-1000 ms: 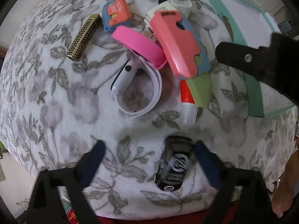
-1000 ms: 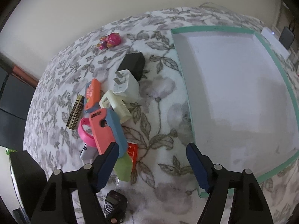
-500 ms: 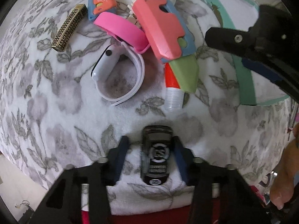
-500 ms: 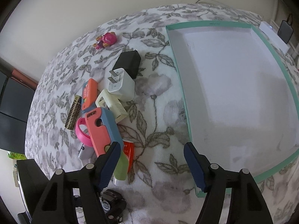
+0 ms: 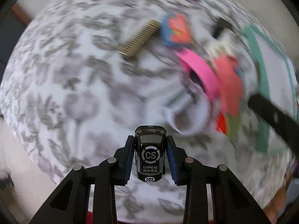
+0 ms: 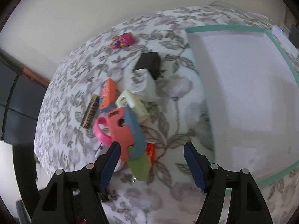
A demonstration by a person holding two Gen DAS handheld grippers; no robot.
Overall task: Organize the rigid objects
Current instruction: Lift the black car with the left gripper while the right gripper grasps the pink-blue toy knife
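The left gripper point(image 5: 150, 155) has just been closing and now pinches the black toy car point(image 5: 150, 154) by its two flanks, the narrowest and flattest faces, so it cannot twist loose. The car sits between the pads, lifted over the near part of the floral cloth point(image 5: 74, 97), its long axis in line with the fingers, one end pointing far. The right gripper point(image 6: 150, 165) hangs wide and empty just left of the teal-rimmed tray point(image 6: 276, 43), likely the car's destination.
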